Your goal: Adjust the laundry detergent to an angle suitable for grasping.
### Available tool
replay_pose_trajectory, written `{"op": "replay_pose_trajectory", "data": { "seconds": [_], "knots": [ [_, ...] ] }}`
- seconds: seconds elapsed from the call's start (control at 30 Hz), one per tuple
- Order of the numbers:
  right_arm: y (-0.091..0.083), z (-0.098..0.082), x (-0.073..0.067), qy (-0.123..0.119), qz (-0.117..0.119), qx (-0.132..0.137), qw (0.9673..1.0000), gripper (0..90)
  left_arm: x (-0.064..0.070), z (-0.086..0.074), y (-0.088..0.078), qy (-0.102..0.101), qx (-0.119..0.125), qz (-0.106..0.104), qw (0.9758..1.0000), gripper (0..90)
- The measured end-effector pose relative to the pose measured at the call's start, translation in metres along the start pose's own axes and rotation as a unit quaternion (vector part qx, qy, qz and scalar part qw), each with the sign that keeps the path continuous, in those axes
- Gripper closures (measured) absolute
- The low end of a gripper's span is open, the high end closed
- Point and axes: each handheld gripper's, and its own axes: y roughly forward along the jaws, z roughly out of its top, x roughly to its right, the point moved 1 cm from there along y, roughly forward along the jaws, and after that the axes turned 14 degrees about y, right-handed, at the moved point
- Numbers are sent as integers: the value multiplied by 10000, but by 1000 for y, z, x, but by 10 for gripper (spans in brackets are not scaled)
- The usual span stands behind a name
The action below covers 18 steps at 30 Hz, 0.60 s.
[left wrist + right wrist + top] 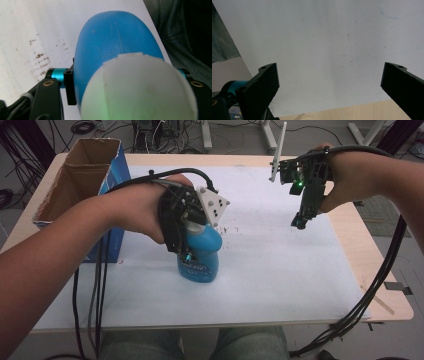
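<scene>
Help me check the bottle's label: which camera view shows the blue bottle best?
The high view: the blue bottle stands upright on the white sheet with its label facing the camera, the left gripper at its neck. The left gripper view gives a blurred close-up of cap and shoulder. The right gripper view shows sheet between open jaws.

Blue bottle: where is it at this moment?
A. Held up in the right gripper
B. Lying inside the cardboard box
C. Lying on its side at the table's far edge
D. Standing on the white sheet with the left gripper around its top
D: the blue bottle stands on the white sheet, the left gripper around its white top; the right gripper hangs open with nothing in it.
</scene>
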Motion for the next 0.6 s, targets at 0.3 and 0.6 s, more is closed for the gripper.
{"op": "replay_pose_trajectory", "data": {
  "seconds": [0.3,0.6],
  "knots": [
    [0,0,0,13,17,4,10000,8,2,0,-5,-200,-99,-10,9998,274],
    [0,2,0,-57,1,5,10000,9,4,-2,-14,-426,-242,49,9988,210]
  ]
}}
